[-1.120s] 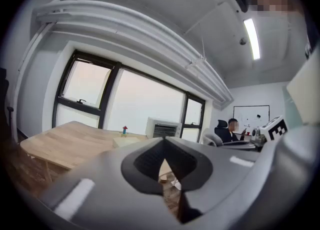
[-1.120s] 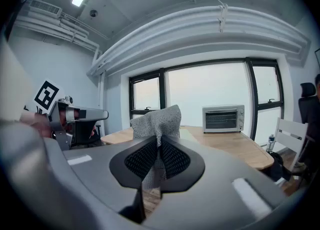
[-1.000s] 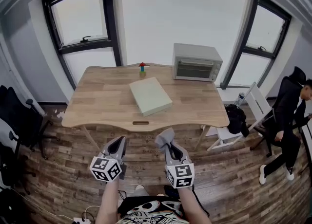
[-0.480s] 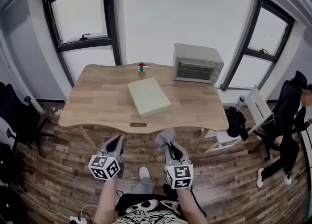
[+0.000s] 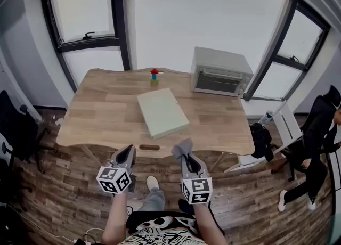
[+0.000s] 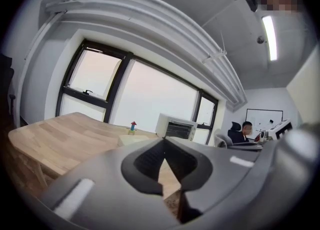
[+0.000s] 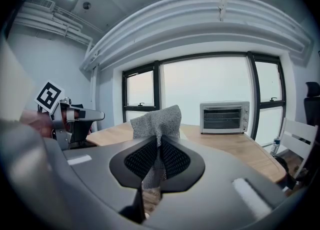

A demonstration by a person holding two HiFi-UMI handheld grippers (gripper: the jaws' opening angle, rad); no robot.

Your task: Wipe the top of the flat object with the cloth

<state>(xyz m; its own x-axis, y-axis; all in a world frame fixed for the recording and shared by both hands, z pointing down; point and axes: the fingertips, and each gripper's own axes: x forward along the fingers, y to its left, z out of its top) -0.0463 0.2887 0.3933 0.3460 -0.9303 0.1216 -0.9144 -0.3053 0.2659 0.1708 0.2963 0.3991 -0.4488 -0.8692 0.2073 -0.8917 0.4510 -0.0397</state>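
Head view: both tools sit side by side short of the near edge of the bench (image 5: 90,119), pointing across it. The right tool (image 5: 186,157) is clamped on the cloth (image 5: 182,147), a grey knit piece pinched so that a loose tuft stands beyond the tips. I judge this grip is meant to leave free fabric to press onto a surface.

The left tool (image 5: 128,155) has its jaws together on nothing. I read it as kept compact, possibly in reserve to steady the work.

The flat object (image 5: 162,112), a pale green slab, lies ahead of both tools and well apart from them, slightly skewed on the bench. A toaster oven (image 5: 221,72) stands beyond it, ahead of the right tool, and a small toy (image 5: 154,75) further out.

Finding: the cloth is clear of the slab, so wiping is not yet begun. The right tool must go forward and down.
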